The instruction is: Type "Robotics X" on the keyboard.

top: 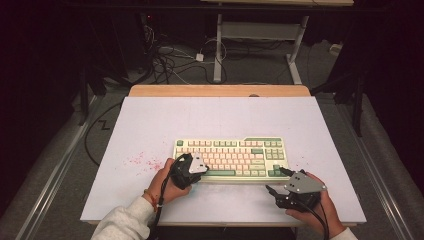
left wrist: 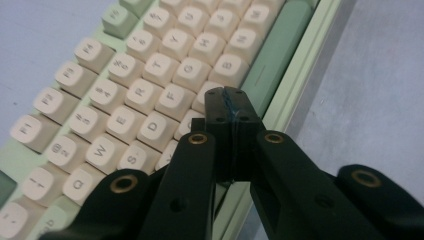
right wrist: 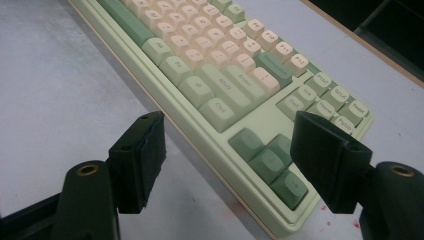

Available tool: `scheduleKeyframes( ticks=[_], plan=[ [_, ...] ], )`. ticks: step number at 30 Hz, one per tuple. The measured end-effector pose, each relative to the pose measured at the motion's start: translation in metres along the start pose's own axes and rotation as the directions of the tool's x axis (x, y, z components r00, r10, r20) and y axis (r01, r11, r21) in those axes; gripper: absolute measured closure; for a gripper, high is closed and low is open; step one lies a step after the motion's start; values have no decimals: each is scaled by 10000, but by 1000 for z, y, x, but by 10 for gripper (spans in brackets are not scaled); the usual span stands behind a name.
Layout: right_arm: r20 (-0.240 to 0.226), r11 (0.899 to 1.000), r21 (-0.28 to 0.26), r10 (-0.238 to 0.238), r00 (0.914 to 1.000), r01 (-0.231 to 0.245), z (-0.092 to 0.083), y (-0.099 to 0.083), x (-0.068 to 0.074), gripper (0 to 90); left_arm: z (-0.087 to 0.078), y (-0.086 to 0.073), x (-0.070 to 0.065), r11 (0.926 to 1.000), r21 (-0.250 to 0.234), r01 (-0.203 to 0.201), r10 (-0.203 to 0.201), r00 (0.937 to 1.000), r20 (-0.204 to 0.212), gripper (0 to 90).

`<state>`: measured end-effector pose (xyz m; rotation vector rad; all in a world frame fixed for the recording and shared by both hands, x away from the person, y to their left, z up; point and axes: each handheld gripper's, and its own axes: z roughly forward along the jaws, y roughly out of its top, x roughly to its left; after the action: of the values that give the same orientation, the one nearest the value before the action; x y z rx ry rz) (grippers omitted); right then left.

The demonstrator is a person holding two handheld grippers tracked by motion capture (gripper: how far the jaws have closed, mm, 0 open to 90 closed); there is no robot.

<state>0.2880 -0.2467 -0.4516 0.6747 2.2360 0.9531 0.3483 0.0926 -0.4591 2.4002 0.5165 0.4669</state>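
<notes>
A pale green keyboard (top: 231, 159) with cream and green keys lies in the middle of the white table. My left gripper (top: 201, 169) hovers at its front left part. In the left gripper view the jaws (left wrist: 231, 100) are pressed together with nothing between them, tips over the bottom letter row of the keyboard (left wrist: 150, 75); whether they touch a key I cannot tell. My right gripper (top: 274, 180) is off the keyboard's front right corner, just above the table. Its jaws (right wrist: 227, 127) stand wide apart and empty, with the arrow-key corner of the keyboard (right wrist: 210, 50) ahead of them.
The white table top (top: 220, 120) has red specks (top: 145, 162) left of the keyboard and a few by its right corner (right wrist: 345, 217). A wooden edge (top: 220, 91) runs along the far side. Cables (top: 170, 60) and a desk frame (top: 218, 50) lie on the floor beyond.
</notes>
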Motion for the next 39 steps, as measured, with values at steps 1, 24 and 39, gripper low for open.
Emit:
scheduleKeyframes(
  ticks=[1, 24, 39],
  plan=[
    [-16, 10000, 21, -8, 10000, 8, 0, 0, 0, 309, -1, 1, 0, 10000, 29, -21, 21, 10000, -2, 872],
    [50, 10000, -2, 2, 10000, -2, -1, 0, -1, 309, -26, 1, 9, 9952, -944, 262, -288, 9993, -256, 735],
    [102, 9999, -61, 96, 9999, -96, -2, -1, -3, 310, -32, -8, 12, 9897, -1307, 590, -745, 9903, -1174, 262]
  ],
)
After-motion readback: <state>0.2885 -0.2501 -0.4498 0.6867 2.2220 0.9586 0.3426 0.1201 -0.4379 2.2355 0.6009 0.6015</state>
